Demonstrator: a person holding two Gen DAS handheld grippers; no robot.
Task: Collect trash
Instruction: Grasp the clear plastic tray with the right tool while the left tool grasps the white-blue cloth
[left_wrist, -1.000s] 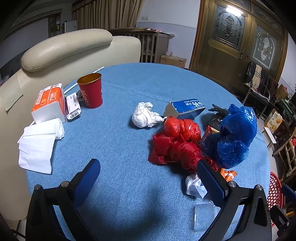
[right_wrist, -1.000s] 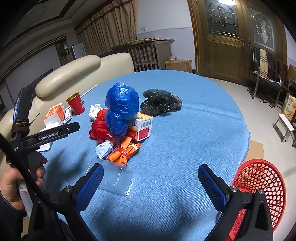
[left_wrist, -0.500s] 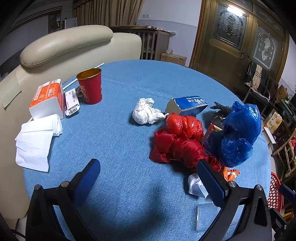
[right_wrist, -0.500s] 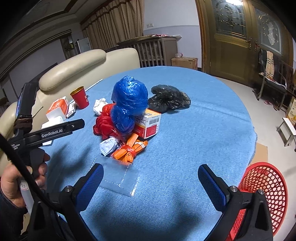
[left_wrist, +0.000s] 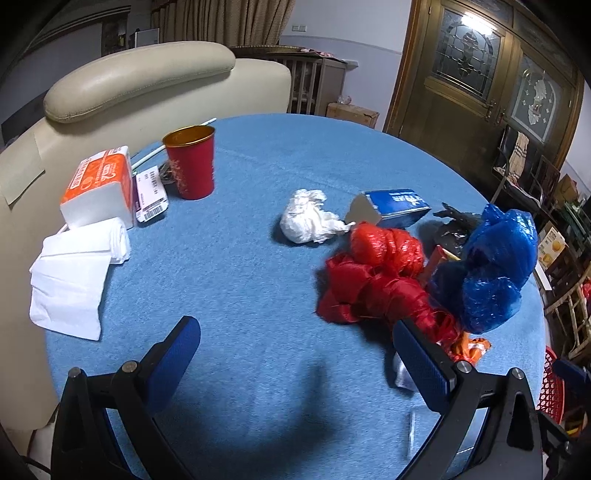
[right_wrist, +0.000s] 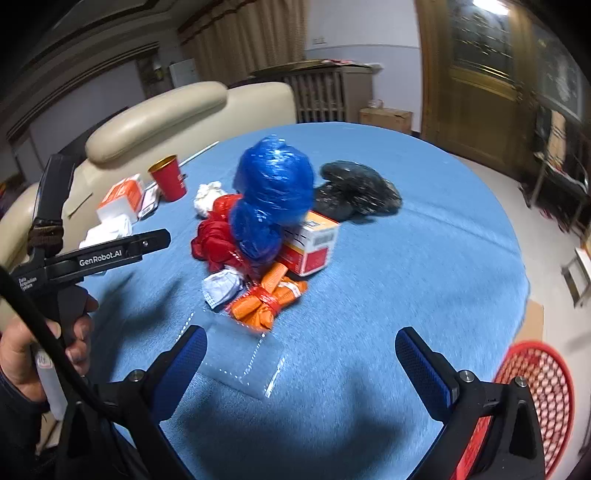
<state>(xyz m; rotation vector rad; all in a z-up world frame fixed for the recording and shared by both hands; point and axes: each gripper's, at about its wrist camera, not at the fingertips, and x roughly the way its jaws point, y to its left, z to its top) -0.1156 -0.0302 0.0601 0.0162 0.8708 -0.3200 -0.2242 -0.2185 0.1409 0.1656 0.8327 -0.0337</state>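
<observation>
A heap of trash lies on the blue round table (left_wrist: 258, 369): a red plastic bag (left_wrist: 380, 284), a blue plastic bag (left_wrist: 491, 266), a crumpled white tissue (left_wrist: 306, 221), a blue carton (left_wrist: 395, 208) and a black bag (right_wrist: 354, 192). The right wrist view adds a red-and-white box (right_wrist: 314, 247), orange wrappers (right_wrist: 266, 299), a white mask (right_wrist: 221, 288) and a clear plastic sleeve (right_wrist: 240, 358). My left gripper (left_wrist: 295, 358) is open above the cloth, short of the red bag. My right gripper (right_wrist: 301, 369) is open over the clear sleeve, nothing held.
A red cup (left_wrist: 192, 166), an orange tissue pack (left_wrist: 99, 184), a barcode card (left_wrist: 149, 192) and folded white napkins (left_wrist: 74, 269) sit at the table's left. A cream sofa (left_wrist: 147, 85) stands behind. A red mesh basket (right_wrist: 535, 391) is on the floor, right.
Both grippers have moved forward, toward the trash heap, which now looks larger in both views. Both stay open and nothing on the table has shifted.
</observation>
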